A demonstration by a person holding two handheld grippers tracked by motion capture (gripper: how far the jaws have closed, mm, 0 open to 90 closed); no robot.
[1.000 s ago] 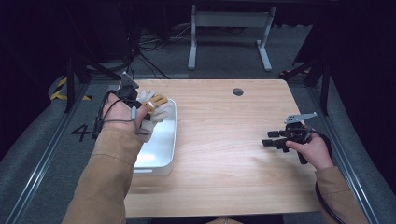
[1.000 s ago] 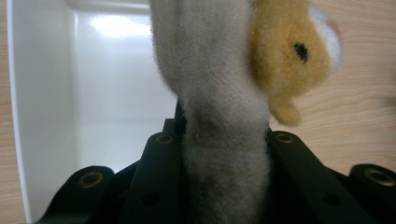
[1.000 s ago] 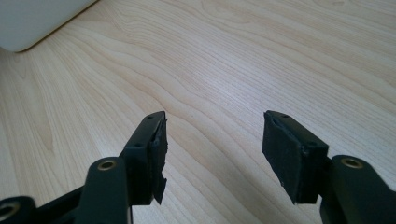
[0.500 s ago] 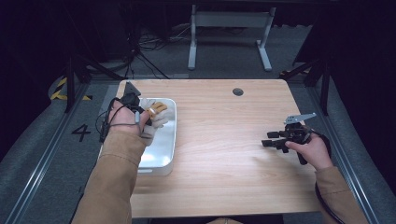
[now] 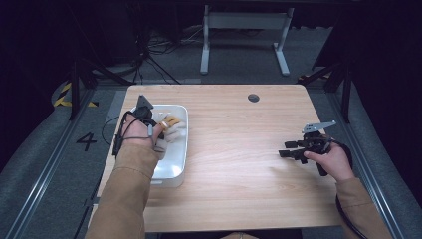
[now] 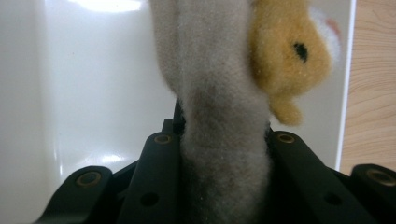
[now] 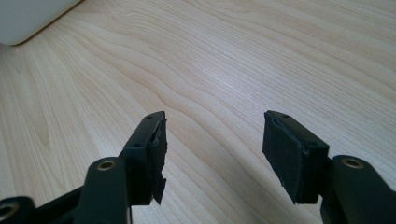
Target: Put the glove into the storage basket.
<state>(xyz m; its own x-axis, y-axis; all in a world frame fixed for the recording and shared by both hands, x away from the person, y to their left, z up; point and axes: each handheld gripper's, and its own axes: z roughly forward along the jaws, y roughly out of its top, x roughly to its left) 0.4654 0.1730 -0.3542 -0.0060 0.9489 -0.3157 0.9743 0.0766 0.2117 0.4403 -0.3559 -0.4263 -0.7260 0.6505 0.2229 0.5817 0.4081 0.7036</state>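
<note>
High view | wooden table (image 5: 234, 149) (dark room) | left gripper (image 6: 224, 154) pinching plush toy (image 6: 219, 93) — right gripper (image 7: 212, 154) spread

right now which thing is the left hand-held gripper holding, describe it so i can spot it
Start at the white tray on the left side of the wooden table. Over its far end, the left hand-held gripper is shut on a plush toy: grey fuzzy body, yellow-orange head, the one soft thing there.

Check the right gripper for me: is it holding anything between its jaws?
No, the right gripper has its jaws standing apart with nothing between them, only bare wooden table beneath.
</note>
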